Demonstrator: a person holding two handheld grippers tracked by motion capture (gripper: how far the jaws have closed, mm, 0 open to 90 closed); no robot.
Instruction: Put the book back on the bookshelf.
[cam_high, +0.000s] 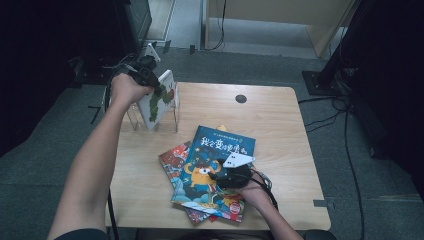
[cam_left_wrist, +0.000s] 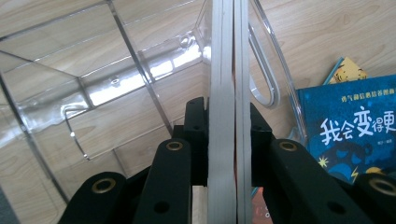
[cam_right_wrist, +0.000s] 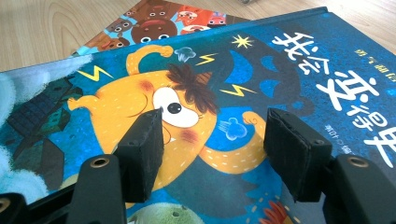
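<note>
A thin white picture book (cam_high: 159, 98), its cover printed with green and red shapes, hangs upright over a clear acrylic book rack (cam_high: 172, 116) at the far left corner of the wooden table (cam_high: 280, 125), pinched by its edge in the left gripper (cam_high: 150, 80), whose black jaws are closed on the pale page block (cam_left_wrist: 227, 93) in the left gripper view. The step in hand looks to be the filing of this book into the rack: its lower edge appears to sit at the mouth of a slot, between the transparent dividers (cam_left_wrist: 140, 74), though how deep it has gone cannot be told. The next move would call for a straight descent, keeping the book square to the dividers so that it does not catch on a rim, and a release only once it stands on the base. Nearer the person, the right gripper (cam_high: 227, 176) rests over a blue hardcover (cam_high: 220, 150) with a yellow cartoon monster and white Chinese lettering; its jaws stand apart with nothing between the pads (cam_right_wrist: 140, 154), hovering just above the cover. That blue book lies on top of a red-covered one (cam_high: 172, 160), both flat near the table's front edge, presumably awaiting their turn. Grey carpet (cam_high: 60, 165) and trailing cables surround the table.
</note>
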